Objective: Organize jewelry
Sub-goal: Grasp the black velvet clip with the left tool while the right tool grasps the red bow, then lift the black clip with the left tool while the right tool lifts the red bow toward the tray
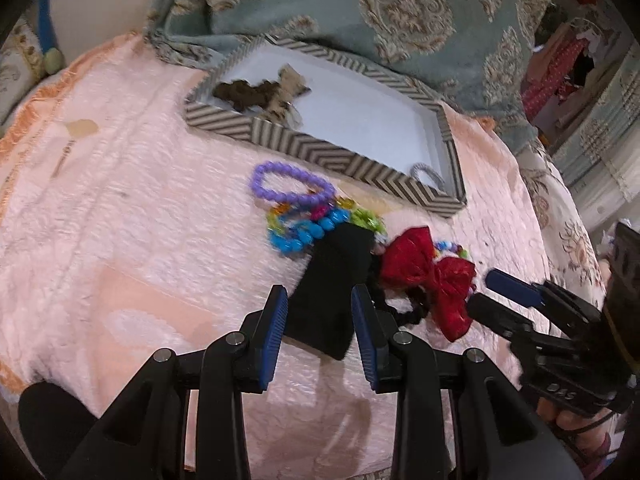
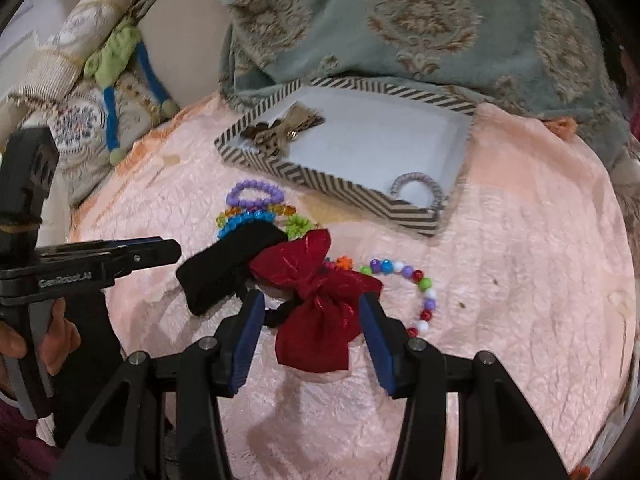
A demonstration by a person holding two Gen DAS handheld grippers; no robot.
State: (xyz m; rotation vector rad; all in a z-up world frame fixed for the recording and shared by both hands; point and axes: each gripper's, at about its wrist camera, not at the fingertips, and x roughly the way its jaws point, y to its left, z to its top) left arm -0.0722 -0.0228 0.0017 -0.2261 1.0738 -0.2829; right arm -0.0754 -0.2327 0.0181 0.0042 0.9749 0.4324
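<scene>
A striped tray (image 1: pixel 316 148) (image 2: pixel 332 182) with a white floor lies on the pink bedspread; it holds a brown bow (image 1: pixel 264 94) (image 2: pixel 280 130) and a grey hair tie (image 1: pixel 428 174) (image 2: pixel 418 190). In front of it lie a purple bead bracelet (image 1: pixel 292 184) (image 2: pixel 254 194), colourful bead bracelets (image 1: pixel 304 228) (image 2: pixel 256 220), a black bow (image 1: pixel 332 292) (image 2: pixel 228 264), a red bow (image 1: pixel 432 276) (image 2: pixel 320 304) and a multicolour bead bracelet (image 2: pixel 420 292). My left gripper (image 1: pixel 320 312) is open astride the black bow. My right gripper (image 2: pixel 312 324) is open astride the red bow.
A teal patterned blanket (image 1: pixel 380 8) (image 2: pixel 400 20) lies bunched behind the tray. Pillows and a green-and-blue toy (image 2: pixel 116 64) sit at the far left. The other gripper shows in each view, at the right (image 1: pixel 492 292) and at the left (image 2: pixel 172 250).
</scene>
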